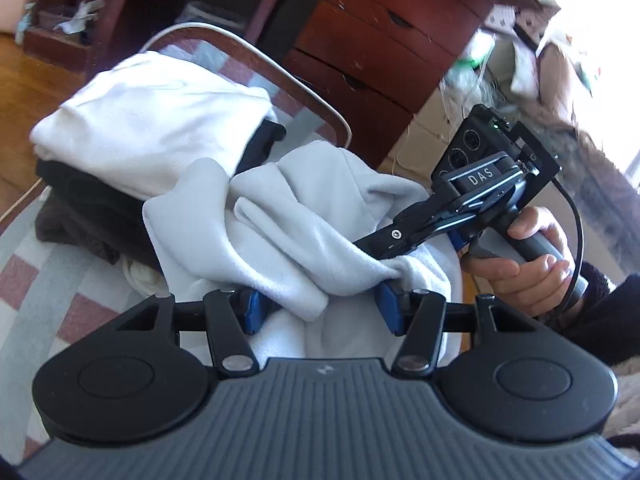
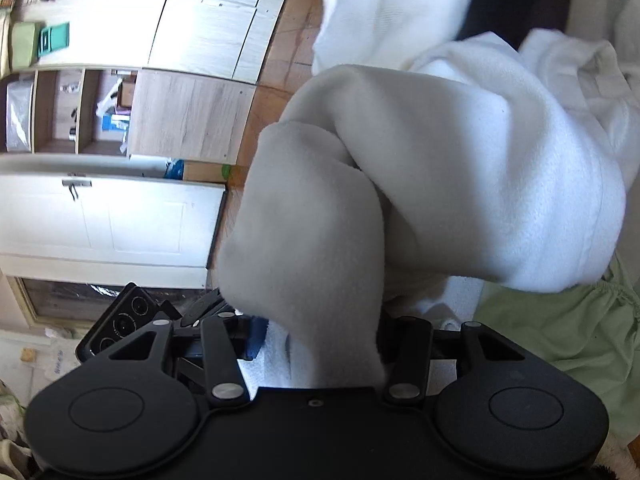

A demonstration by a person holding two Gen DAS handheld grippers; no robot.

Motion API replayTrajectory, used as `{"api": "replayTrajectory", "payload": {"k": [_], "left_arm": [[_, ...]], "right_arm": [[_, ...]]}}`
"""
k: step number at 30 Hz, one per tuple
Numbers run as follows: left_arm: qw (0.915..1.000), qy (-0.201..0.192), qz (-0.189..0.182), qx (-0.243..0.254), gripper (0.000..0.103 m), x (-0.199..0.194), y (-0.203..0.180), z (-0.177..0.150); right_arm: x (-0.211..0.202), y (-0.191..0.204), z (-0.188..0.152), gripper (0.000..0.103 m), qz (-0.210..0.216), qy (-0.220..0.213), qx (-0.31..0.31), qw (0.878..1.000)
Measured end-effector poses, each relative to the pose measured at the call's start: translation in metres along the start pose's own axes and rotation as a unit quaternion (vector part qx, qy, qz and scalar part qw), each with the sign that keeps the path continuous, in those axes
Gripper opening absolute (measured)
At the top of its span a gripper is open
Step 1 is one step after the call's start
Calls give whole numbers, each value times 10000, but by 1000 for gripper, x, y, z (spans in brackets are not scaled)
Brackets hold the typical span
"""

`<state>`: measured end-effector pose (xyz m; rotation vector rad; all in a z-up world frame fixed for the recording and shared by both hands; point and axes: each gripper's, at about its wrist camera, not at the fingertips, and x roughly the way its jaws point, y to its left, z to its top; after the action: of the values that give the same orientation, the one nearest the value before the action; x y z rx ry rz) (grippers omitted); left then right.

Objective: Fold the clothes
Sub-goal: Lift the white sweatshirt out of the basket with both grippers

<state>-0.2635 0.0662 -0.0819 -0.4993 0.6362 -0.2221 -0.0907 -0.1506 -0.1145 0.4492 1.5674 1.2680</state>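
Nearest the left wrist lens, the left gripper (image 1: 320, 312) stands spread, its two blue pads (image 1: 253, 312) wide apart, with a fold of the pale grey fleece garment (image 1: 280, 232) lying loosely between them and pinched by neither. That garment sits crumpled on the near part of a striped rug (image 1: 36, 280), close in front of the gripper. To its left, toward the rug's far left edge, rests a stack of folded clothes: a white piece (image 1: 152, 120) on top, a black one (image 1: 80, 188) under it and something brownish (image 1: 72, 232) below, the stack touching the fleece. Behind the stack rises a curved brown frame with a metal rim (image 1: 304, 88), and beyond that a dark red wooden chest of drawers (image 1: 380, 40). On the right, the right gripper (image 1: 394, 270) comes in from the side, held in a bare hand (image 1: 524, 264); its fingers (image 1: 394, 238) run into a bunched corner of the fleece and look pressed together on it, though the tips are buried in cloth.

From the right wrist view, the right gripper (image 2: 320, 336) has a thick fold of the same fleece (image 2: 320, 220) hanging down between its fingers, covering the gap. At the left the other tool's camera body (image 2: 120, 324) shows beside it, with white cupboards (image 2: 100, 216) behind. At the right lies a light green cloth (image 2: 560, 328).
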Motion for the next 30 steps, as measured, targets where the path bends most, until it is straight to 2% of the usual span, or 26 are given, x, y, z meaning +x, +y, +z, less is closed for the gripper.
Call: {"api": "replayTrajectory", "payload": {"k": [5,8,13,15,16,19,20,23,25,27,28,30], "left_arm": [[9988,-383,164,-272,53,-41,13,1],[9953,-823,308,-398,53,-74,20,2],[9841,-1554,461,-725,53,-134,37,-4],[9783,-1821,603,-785,54,-157,43,-6],[9765,-1888,706,-761,55,-167,46,-8],[9668,-2197,949,-893,56,-193,61,-15],[9621,-2321,986,-1039,56,-203,67,-18],[9434,-2740,1259,-1383,56,-238,77,-26],[9253,-3115,1698,-1344,56,-262,65,-28],[8995,-3568,2271,-1101,56,-289,44,-30],[8837,-3791,2596,-892,56,-301,32,-31],[8459,-4249,3177,-555,56,-326,9,-35]], "right_arm": [[23,47,4,56,-240,247,-441,9984],[46,96,18,56,-375,374,-933,9942],[83,172,21,56,-596,673,-1919,9773],[101,204,17,55,-664,624,-2282,9693],[113,222,12,55,-781,588,-2538,9623],[157,280,-5,53,-1347,641,-3685,9176],[170,291,-8,53,-1416,703,-3892,9075],[219,344,5,52,-1307,932,-4270,8899],[240,369,5,51,-1039,1027,-4543,8788],[251,398,-2,51,-585,1038,-4897,8637],[255,415,-6,51,-326,1021,-5094,8538],[265,449,-16,51,246,1012,-5483,8298]]}}
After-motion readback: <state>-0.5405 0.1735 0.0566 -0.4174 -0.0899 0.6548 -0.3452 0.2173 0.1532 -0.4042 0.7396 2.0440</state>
